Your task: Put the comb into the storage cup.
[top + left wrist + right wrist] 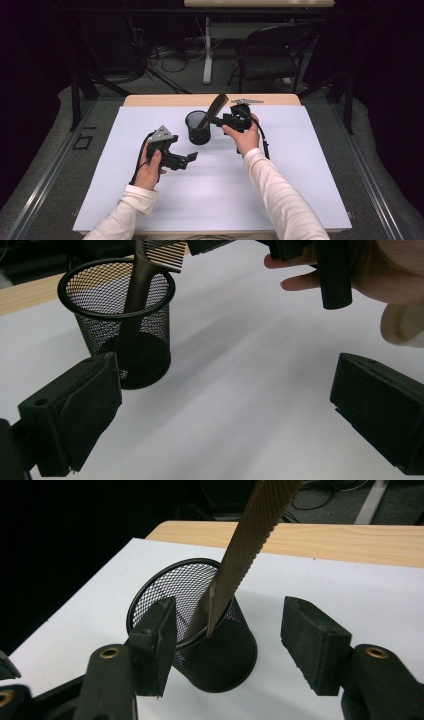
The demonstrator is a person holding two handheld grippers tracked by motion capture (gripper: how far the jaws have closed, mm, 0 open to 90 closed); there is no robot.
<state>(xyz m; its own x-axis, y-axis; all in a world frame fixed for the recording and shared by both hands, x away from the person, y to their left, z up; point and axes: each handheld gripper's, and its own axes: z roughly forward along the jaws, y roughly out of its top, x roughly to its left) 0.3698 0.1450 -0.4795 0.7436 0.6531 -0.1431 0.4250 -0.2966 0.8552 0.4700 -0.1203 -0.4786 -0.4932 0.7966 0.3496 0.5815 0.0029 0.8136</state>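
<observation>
A black mesh cup (198, 128) stands on the white sheet near the table's far side. A brown comb (215, 107) stands in it handle down, leaning against the rim, its toothed end up and to the right. My right gripper (216, 120) is just right of the cup and points left at the comb. In the right gripper view its jaws stand apart on either side of the comb (245, 545) and the cup (220, 655), touching neither. My left gripper (192, 156) hovers open over the sheet, nearer than the cup, with the cup (120, 315) ahead of it.
The white sheet (225, 190) covers most of the wooden table (150, 100). Behind the table are a folding chair (272, 55), a table leg and cables on the floor. The right hand with its gripper (332, 275) is at the top right of the left gripper view.
</observation>
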